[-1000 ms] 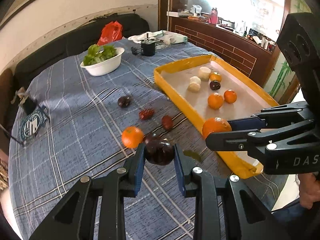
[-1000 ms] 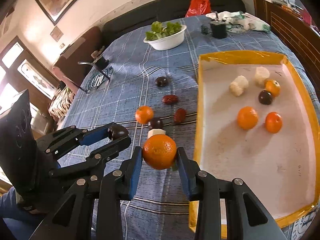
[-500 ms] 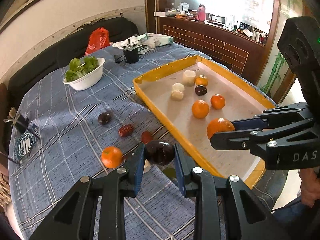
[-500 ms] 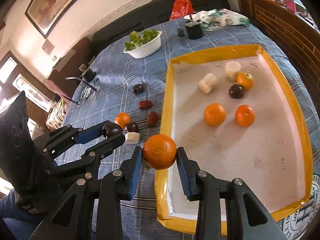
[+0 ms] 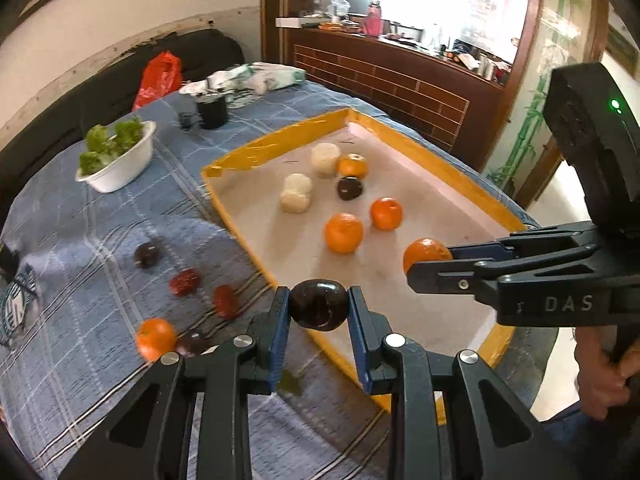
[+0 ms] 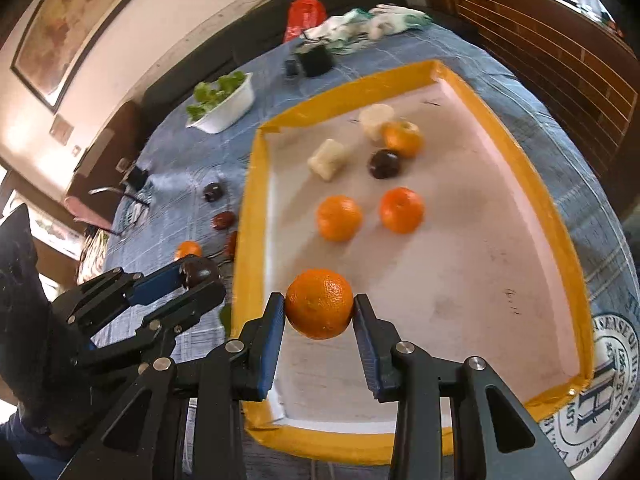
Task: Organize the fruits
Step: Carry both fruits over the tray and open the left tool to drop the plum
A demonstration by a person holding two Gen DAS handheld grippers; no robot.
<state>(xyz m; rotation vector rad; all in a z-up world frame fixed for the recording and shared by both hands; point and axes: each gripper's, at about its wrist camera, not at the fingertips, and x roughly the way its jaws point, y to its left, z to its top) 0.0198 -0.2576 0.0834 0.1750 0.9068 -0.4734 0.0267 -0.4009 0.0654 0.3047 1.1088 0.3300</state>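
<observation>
A blue checked cloth covers the bench, with a dark sofa and a brick-faced counter behind. Motion blurs the loose fruit left of the yellow-rimmed white tray. The left claw clenches a glossy dark round plum over the tray's near rim; the right claw clenches a dimpled round orange above the tray floor.

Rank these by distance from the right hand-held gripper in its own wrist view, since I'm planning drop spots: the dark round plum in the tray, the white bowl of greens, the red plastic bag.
1. Dark round plum, mid-tray, nearest the right hand-held gripper.
2. White bowl of greens, on the cloth beyond the tray's left side.
3. Red plastic bag, past the table's far edge.
</observation>
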